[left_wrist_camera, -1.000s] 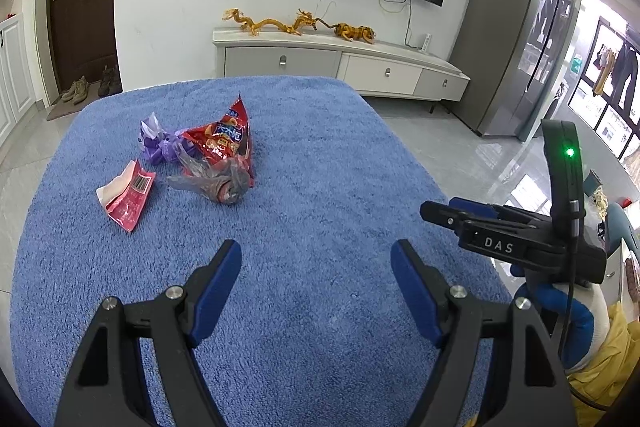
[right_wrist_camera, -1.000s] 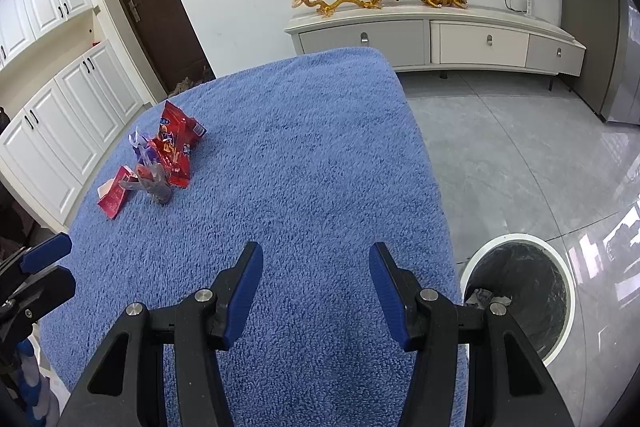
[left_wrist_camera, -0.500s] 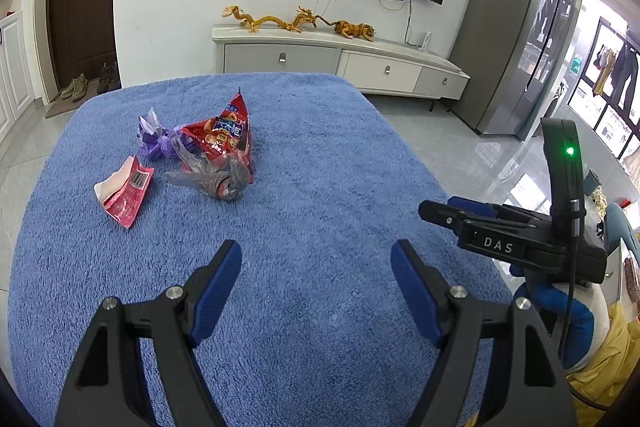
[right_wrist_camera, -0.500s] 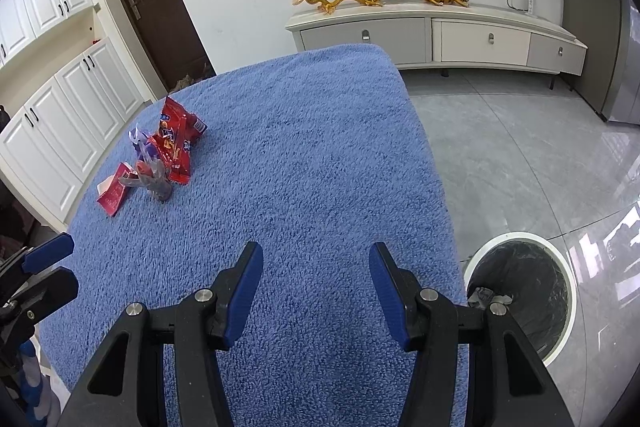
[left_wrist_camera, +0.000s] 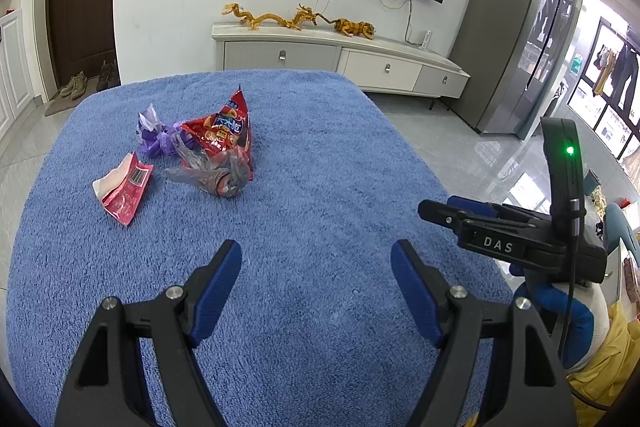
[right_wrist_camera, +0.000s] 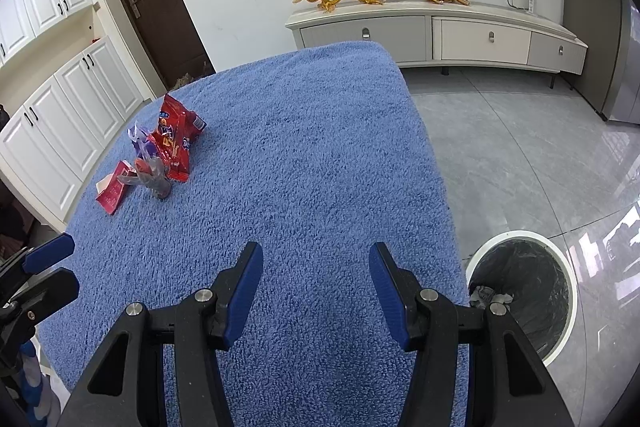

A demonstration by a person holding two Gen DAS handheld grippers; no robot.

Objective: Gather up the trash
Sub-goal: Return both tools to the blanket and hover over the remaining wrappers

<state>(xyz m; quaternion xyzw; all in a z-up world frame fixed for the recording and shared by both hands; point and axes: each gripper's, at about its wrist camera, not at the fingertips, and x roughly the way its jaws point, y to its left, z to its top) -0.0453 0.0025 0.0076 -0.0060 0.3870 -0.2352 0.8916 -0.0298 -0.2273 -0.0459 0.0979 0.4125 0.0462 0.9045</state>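
Both claws gape empty above the blue surface [left_wrist_camera: 320,187]: left claw [left_wrist_camera: 316,267], right claw [right_wrist_camera: 316,267]. Wrappers [left_wrist_camera: 200,155] lie clustered far left; the bin [right_wrist_camera: 520,291] stands on the floor at right.

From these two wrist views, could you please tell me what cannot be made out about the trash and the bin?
- Purple wrapper: right wrist view, mostly hidden behind the red snack bag.
- Crumpled clear plastic: left wrist view, a red scrap inside, too crumpled to identify.
- Trash bin: right wrist view, the right gripper covers its near left side; contents partly hidden.
- Pink wrapper: print too small to read.
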